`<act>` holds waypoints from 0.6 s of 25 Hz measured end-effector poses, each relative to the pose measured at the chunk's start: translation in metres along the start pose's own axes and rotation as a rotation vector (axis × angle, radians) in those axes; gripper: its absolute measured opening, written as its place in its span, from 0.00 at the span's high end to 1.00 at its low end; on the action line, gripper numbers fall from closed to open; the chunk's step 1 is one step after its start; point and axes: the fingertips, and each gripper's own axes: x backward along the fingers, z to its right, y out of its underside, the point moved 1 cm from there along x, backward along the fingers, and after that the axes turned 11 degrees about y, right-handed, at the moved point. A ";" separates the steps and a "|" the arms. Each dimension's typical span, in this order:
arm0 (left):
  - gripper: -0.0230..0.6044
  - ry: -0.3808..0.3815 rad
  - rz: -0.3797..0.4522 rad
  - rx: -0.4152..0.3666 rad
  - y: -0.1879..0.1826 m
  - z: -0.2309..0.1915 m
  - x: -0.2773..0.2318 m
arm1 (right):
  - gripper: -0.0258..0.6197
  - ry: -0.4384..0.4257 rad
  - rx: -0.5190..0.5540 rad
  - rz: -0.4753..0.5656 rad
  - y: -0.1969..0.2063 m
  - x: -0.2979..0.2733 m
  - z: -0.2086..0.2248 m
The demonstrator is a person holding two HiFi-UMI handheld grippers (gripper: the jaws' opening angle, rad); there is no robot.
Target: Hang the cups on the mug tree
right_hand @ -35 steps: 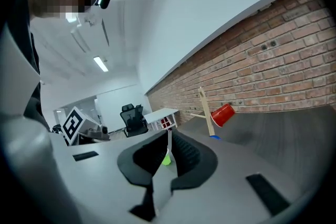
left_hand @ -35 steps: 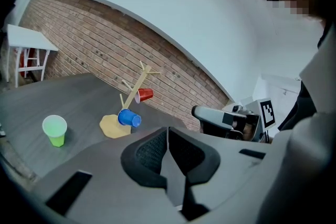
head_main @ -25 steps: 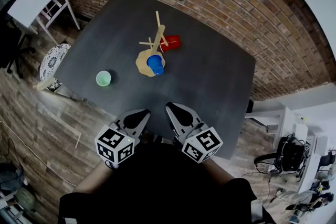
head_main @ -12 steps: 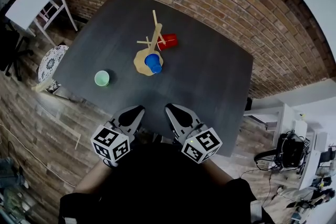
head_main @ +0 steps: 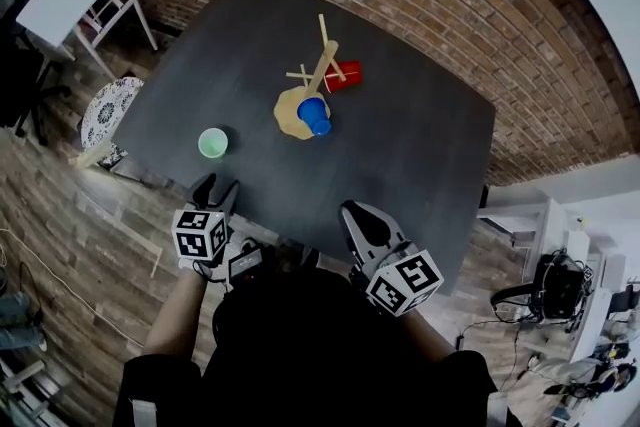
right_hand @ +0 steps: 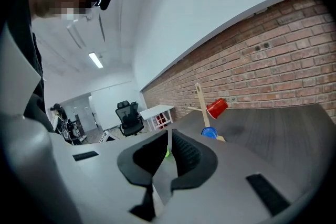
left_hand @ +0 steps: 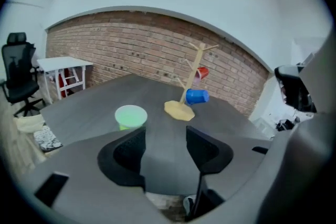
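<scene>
1. Your left claw [left_hand: 164,134] is at the near edge of the counter [head_main: 400,165]. Its jaws have just been opening and now stand wide, with nothing between them.
2. The green cup [head_main: 212,143] stands upright just ahead of that claw and a little to its left, not touching it. Steer left, bring the jaws across the cup's wall and close gently, since a thin cup would probably buckle. Leave the mouth free to slip over a peg.
3. The green cup's mouth faces up and it looks empty.
4. The mug tree [head_main: 322,75] stands well beyond, mid-counter. The blue cup [head_main: 315,115] hangs low and the red cup [head_main: 343,76] behind, both tipped sideways, and I can see nothing in either. The upper pegs look bare.
5. Your right claw [right_hand: 167,136] is pinched together and empty, close to your body. Keep it there.
</scene>
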 end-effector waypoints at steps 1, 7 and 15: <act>0.57 -0.045 -0.025 -0.018 0.006 -0.017 0.000 | 0.89 0.006 0.005 -0.003 0.001 0.000 -0.002; 0.50 -0.153 -0.090 -0.132 0.019 -0.091 -0.024 | 0.89 0.063 0.035 -0.029 0.007 -0.002 -0.006; 0.49 -0.121 -0.131 -0.227 0.032 -0.128 -0.052 | 0.88 0.114 0.076 -0.068 0.014 -0.010 -0.029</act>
